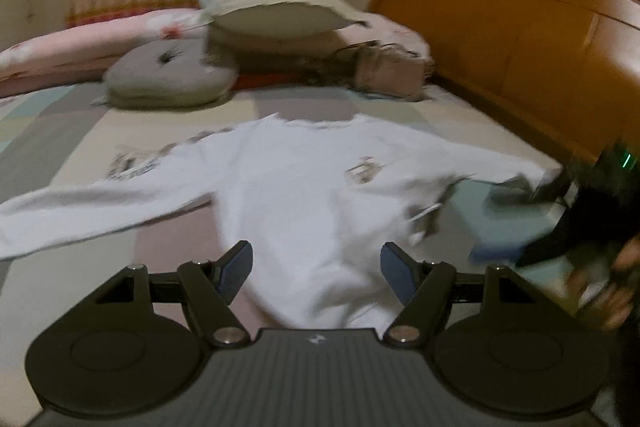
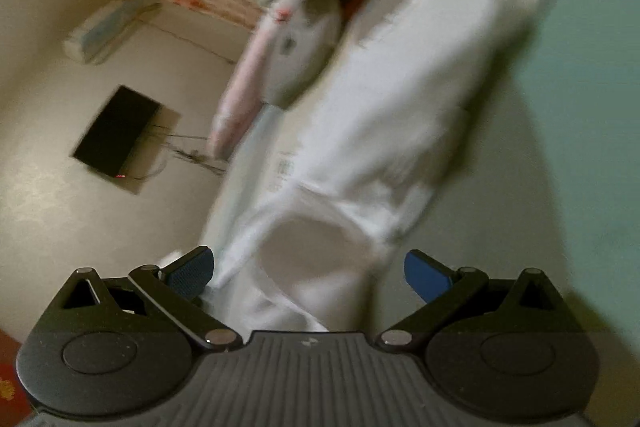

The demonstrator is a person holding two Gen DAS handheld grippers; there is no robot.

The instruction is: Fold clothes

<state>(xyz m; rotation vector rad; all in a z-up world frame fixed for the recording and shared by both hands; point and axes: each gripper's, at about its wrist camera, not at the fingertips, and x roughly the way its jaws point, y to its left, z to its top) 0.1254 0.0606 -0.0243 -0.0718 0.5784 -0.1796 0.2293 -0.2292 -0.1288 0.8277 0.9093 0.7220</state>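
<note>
White long-sleeved shirt (image 1: 304,183) is seen spread flat on the bed (image 1: 80,115), sleeves out, unfolded; both the left hand-held gripper (image 1: 316,273) and right hand-held gripper (image 2: 308,275) are held apart, empty, so a sleeve or hem grasp is judged next.

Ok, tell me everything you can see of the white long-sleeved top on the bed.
The white top is soft, knit-looking fabric, lying flat on the patchwork bedspread with both sleeves spread outward. Greyish printed marks run along one sleeve, and a small emblem sits on the chest. Its neck faces the pillows and its hem comes toward the left claw, which is open above it. In the right wrist view, part of it with a rounded opening lies before the open right claw. Blur hides finer detail.
</note>
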